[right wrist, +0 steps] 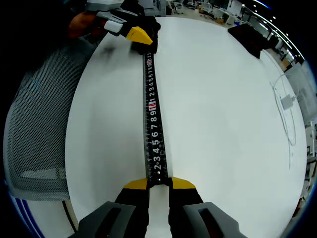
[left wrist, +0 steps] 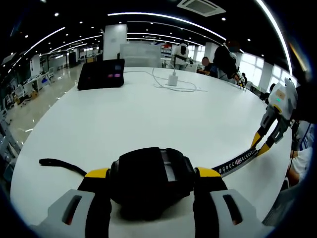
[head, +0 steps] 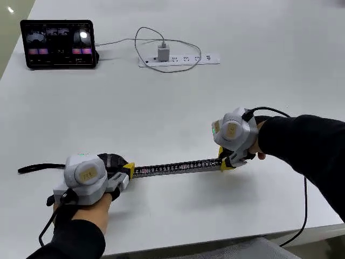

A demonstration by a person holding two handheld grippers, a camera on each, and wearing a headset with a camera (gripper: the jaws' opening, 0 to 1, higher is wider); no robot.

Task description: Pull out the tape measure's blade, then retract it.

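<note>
The left gripper (left wrist: 152, 174) is clamped on the black tape measure case (left wrist: 148, 193), with a jaw on each side of it, at the near left of the white table (head: 161, 108). The blade (right wrist: 152, 124) stretches out of the case, low across the table, to the right gripper (right wrist: 158, 184), whose jaws are pinched narrow on its tip. A black strap (head: 38, 168) trails left from the case.

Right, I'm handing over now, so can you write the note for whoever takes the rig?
Left gripper: shut on the tape measure case, near the front edge of the white table.
Right gripper: shut on the blade at its tip.
Done: the blade is pulled out and stretched between the two grippers.
Left: retract the blade into the case.
</note>
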